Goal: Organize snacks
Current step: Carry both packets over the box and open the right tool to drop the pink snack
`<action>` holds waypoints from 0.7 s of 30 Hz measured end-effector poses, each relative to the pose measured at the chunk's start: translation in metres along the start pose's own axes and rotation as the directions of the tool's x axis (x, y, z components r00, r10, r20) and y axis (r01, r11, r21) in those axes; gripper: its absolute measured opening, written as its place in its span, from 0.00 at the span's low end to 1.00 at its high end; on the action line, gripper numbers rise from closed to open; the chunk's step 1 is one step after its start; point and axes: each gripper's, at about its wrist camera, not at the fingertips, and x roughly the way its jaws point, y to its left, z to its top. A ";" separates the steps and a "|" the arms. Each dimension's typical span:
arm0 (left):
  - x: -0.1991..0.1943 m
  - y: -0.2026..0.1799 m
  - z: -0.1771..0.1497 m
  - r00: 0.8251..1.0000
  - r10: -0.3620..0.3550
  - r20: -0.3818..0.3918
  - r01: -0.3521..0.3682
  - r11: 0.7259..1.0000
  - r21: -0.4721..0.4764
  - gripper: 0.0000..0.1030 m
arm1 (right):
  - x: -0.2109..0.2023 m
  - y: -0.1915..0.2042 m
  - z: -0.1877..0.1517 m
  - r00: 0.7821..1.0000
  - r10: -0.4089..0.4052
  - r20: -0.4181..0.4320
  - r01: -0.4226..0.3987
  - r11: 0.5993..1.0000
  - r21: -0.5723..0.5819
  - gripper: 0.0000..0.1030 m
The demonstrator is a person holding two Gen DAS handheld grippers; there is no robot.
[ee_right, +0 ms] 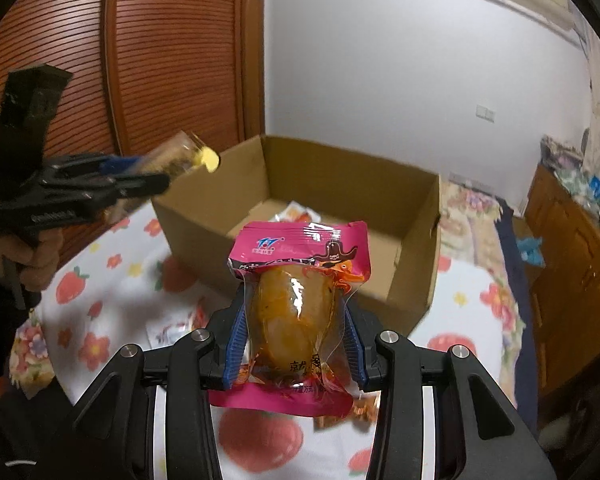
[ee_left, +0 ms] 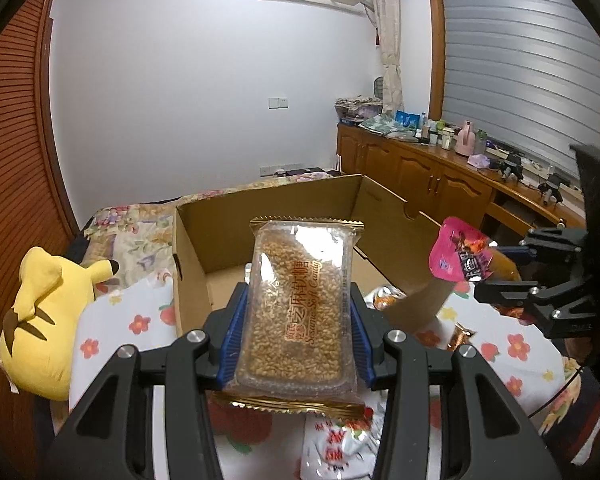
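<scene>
On the far left of the bed, a yellow plush toy (ee_left: 36,320) lies beside the flowered cloth (ee_left: 112,332) that carries the snacks. Just right of it stands an open cardboard box (ee_left: 268,204), its flaps up and its floor mostly bare; the right wrist view shows a packet or two already lying inside.

In front of the box, the left gripper (ee_left: 298,312) is clenched on a sesame candy pack (ee_left: 298,300), a clear wrapper with gold crimped ends, pinched across its width by the blue pads and held clear of the cloth. More loose packets (ee_left: 336,452) lie on the cloth beneath it.

Further right, the right gripper (ee_right: 296,332) grasps a pink snack pouch (ee_right: 296,280) with an orange piece sealed inside, the pads squeezing its clear middle so the film bulges. It too hangs in the air, short of the box's near wall.

This looks like the carrying step: both snacks are picked and lifted, neither is over the opening yet. The next move, as I judge it, calls for bringing each gripper forward over the near rim, lowering it into the box, and letting go only once the packet is well inside. The two hands converge on one opening, so they should keep to separate sides to avoid knocking together.
</scene>
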 end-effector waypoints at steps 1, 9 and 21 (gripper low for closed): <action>0.004 0.001 0.001 1.000 0.004 -0.004 -0.004 1.000 0.000 0.44 | 0.002 0.000 0.004 1.000 0.000 0.003 0.000 1.000 -0.010 0.40; 0.026 0.007 0.014 0.999 0.027 -0.023 -0.026 1.000 0.010 0.44 | 0.021 -0.006 0.035 1.000 -0.001 0.024 0.002 0.999 -0.049 0.40; 0.048 0.011 0.022 0.998 0.037 -0.054 -0.036 0.999 0.026 0.44 | 0.065 -0.018 0.063 1.000 0.000 0.014 0.000 0.999 -0.033 0.40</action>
